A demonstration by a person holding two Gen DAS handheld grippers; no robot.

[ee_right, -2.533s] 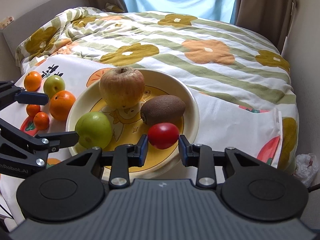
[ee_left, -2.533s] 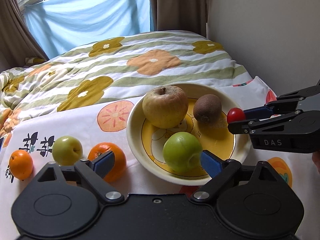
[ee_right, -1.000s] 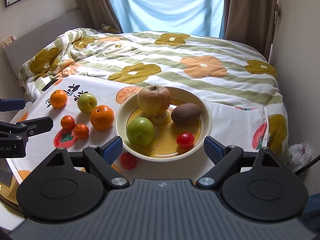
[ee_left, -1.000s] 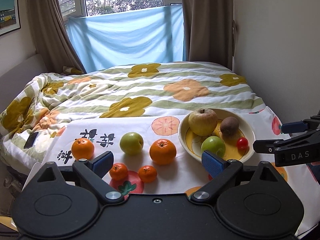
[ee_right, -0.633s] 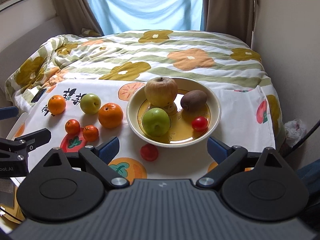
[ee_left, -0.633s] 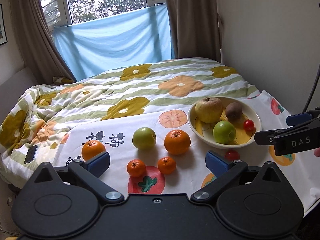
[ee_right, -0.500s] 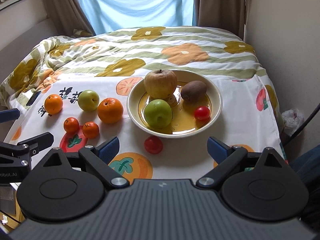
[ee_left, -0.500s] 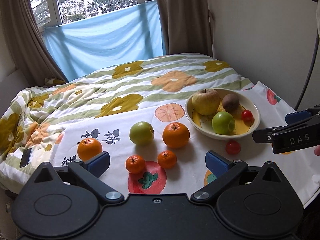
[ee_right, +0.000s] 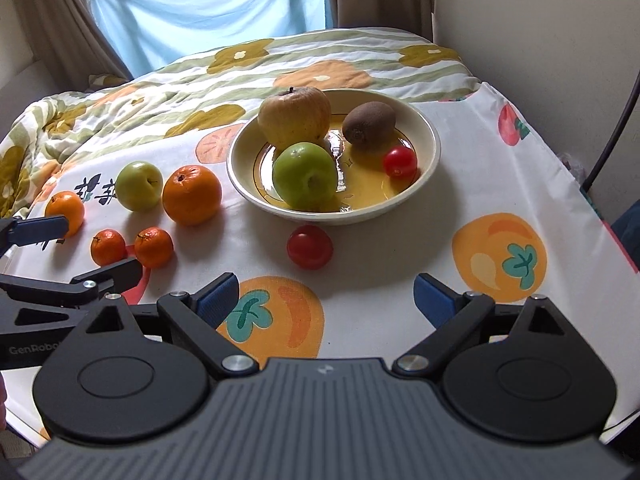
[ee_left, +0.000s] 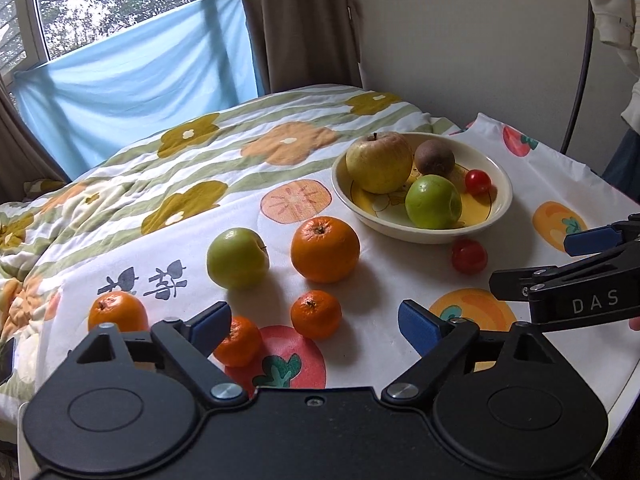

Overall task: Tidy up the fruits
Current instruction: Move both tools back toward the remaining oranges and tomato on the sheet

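A cream bowl (ee_left: 505, 200) (ee_right: 434, 140) holds a yellow apple (ee_left: 378, 162), a green apple (ee_left: 434, 201), a kiwi (ee_left: 434, 157) and a cherry tomato (ee_left: 478, 182). On the printed cloth lie a green apple (ee_left: 237, 258), a big orange (ee_left: 325, 249), a smaller orange (ee_left: 117, 311), two mandarins (ee_left: 316, 314) (ee_left: 238, 340) and a red tomato (ee_right: 310, 247). My left gripper (ee_left: 314, 324) hangs over the mandarins with its jaws closing, its pads touching neither. My right gripper (ee_right: 326, 296) is open just short of the red tomato, nothing between its fingers.
The cloth (ee_right: 500, 200) covers a table against a flowered quilt (ee_left: 180, 168) on a bed. A wall (ee_left: 460, 40) and a dark cable (ee_left: 576, 72) stand at the right. The table's front edge runs close below both grippers. A person's sleeve (ee_left: 616, 8) hangs top right.
My right gripper let go of the cherry tomato in the bowl and drew back. Since then both grippers have sunk toward the cloth, and the left jaws have narrowed.
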